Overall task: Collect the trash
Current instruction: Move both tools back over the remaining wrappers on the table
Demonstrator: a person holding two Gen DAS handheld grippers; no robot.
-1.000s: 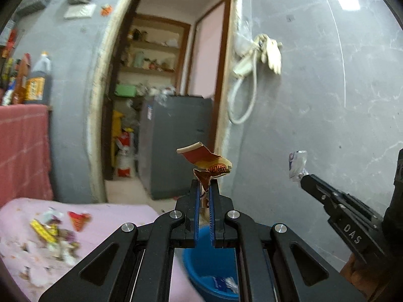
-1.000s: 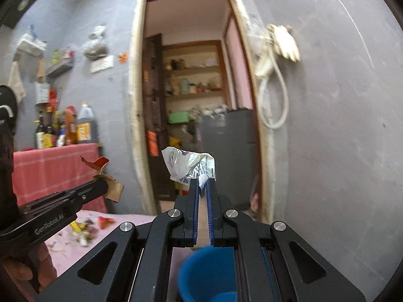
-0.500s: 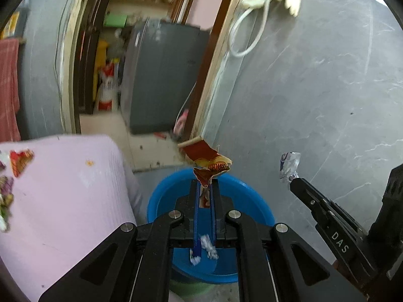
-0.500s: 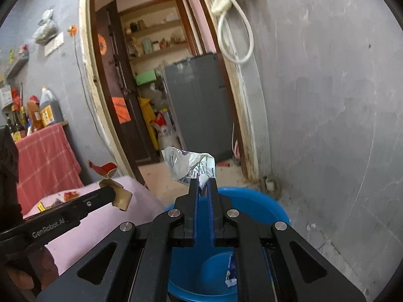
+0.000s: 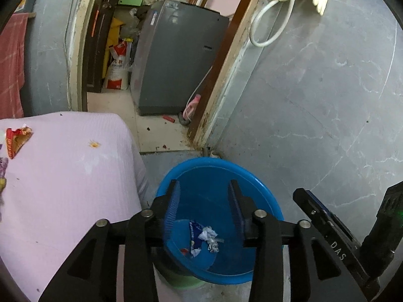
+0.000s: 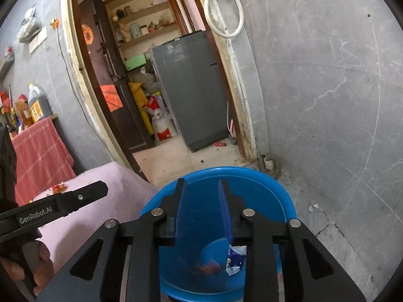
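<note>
Crumpled wrappers (image 5: 204, 239) — inside blue basin (image 5: 264, 191)

Dim, even indoor light, brighter through the doorway (image 6: 161, 75), strong fisheye bending, dark vignetted corners, mostly sharp

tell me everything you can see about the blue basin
The round blue plastic basin is a wide, smooth-walled bowl with a rolled rim, glossy inside. It sits upright and slightly tilted on a green support on the grey floor, beside the pink-covered table and near the wall corner. Inside lie crumpled white and blue wrappers and a small red scrap. Both grippers hover above it, jaws opening, nothing between them, not touching it.
</note>
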